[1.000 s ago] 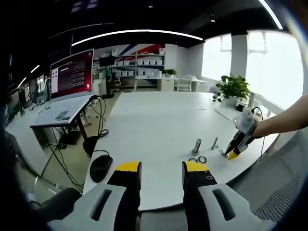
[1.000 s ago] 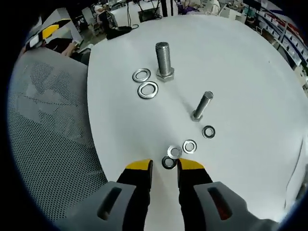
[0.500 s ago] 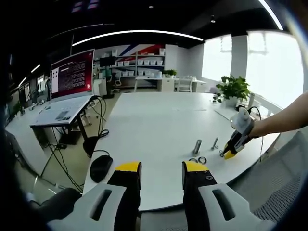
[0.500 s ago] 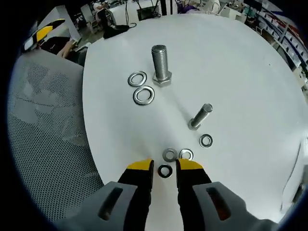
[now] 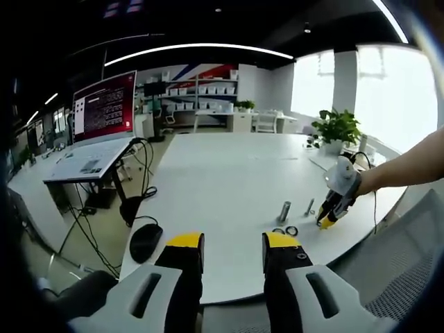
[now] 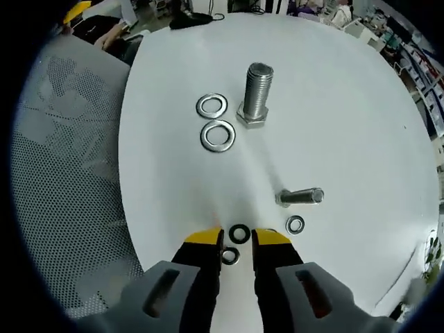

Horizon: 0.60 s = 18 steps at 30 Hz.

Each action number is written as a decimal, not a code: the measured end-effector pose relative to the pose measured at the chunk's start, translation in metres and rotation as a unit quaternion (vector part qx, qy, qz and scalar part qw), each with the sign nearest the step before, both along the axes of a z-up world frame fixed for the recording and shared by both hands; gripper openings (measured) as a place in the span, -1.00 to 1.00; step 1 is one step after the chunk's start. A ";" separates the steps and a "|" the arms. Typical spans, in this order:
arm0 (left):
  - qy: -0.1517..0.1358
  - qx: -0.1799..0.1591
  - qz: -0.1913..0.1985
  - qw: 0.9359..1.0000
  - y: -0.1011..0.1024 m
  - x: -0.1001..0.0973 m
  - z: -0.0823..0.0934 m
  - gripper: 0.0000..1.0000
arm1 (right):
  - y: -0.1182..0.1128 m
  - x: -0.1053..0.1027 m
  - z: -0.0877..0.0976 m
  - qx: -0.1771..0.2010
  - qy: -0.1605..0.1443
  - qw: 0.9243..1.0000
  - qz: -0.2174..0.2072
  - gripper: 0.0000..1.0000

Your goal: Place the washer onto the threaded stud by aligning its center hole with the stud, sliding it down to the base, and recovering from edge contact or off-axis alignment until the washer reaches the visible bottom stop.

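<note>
The white table (image 6: pixel 361 104) is seen broad and bare toward its far side, while its near edge lies close behind the hardware. The large threaded stud (image 6: pixel 255 94) is stood head-down, so its thread is offered upward. The right gripper (image 6: pixel 236 239) is lowered with jaws slightly parted around a small washer (image 6: pixel 229 256), apparently not yet clamped. The left gripper (image 5: pixel 232 243) is held idle, jaws apart and empty.

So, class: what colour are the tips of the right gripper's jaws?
Yellow, over black; the right gripper shows this best in the right gripper view.
</note>
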<state>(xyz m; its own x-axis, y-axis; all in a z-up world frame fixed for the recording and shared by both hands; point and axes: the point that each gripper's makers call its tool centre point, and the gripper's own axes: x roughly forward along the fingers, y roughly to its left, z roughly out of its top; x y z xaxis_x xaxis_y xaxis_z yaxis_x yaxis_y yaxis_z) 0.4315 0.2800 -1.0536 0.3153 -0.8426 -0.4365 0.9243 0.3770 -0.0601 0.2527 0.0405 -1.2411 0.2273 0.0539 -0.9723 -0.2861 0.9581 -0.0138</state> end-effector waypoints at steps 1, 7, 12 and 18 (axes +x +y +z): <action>0.000 0.000 0.000 1.000 0.000 0.000 0.000 -0.37 | 0.000 -0.001 0.000 0.000 0.002 1.000 0.002 -0.62; 0.001 0.000 -0.001 1.000 0.000 0.000 -0.001 -0.37 | 0.004 -0.003 0.002 0.002 0.000 1.000 0.022 -0.62; 0.001 -0.001 -0.001 1.000 0.000 -0.001 0.000 -0.37 | 0.001 0.002 0.000 0.004 -0.001 1.000 0.028 -0.62; 0.001 0.000 -0.001 1.000 0.000 -0.001 0.000 -0.37 | 0.001 0.002 -0.001 -0.001 0.005 0.999 0.046 -0.64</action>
